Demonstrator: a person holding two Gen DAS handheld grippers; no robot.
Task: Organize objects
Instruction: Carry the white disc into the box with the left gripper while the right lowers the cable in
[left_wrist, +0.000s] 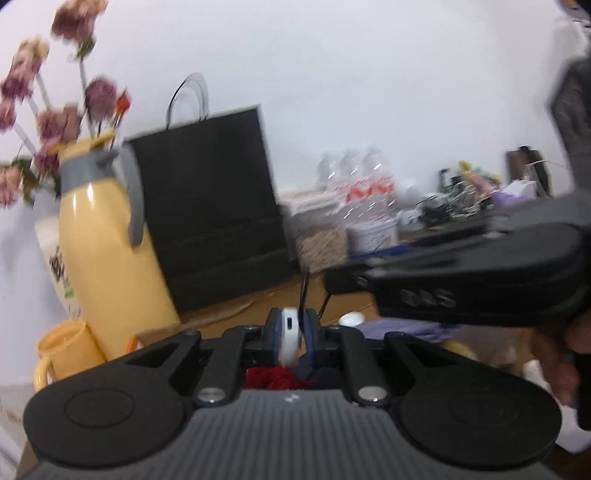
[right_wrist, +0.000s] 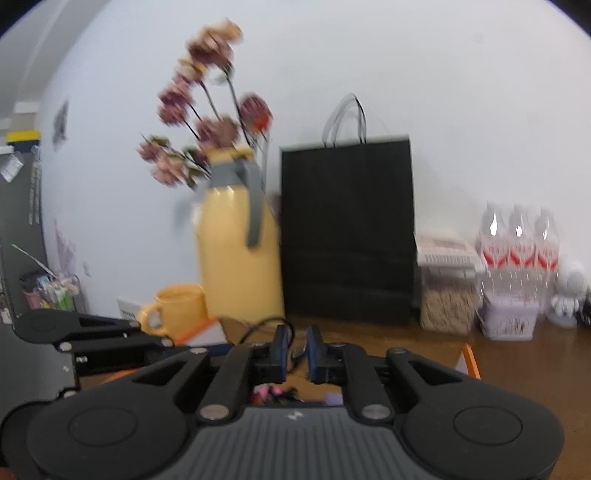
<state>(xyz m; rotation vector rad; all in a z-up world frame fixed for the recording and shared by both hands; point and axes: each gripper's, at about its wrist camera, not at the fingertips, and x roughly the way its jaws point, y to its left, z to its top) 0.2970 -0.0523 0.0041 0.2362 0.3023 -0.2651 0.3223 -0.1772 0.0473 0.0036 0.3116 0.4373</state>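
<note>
Two claws: left claw (left_wrist: 290, 334) clamped on a white device (left_wrist: 289, 338); right claw (right_wrist: 295, 349) slightly apart, a black cable (right_wrist: 266, 326) beside it.

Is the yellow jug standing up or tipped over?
Standing up. The jug rests on its base beside the black bag, handle running top to bottom, with flowers poking out of the top.

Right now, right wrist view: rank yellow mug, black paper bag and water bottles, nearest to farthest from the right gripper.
1. Yellow mug, left of the right gripper, by the thermos.
2. Black paper bag, straight ahead, against the wall.
3. Water bottles, far right, against the wall.
</note>
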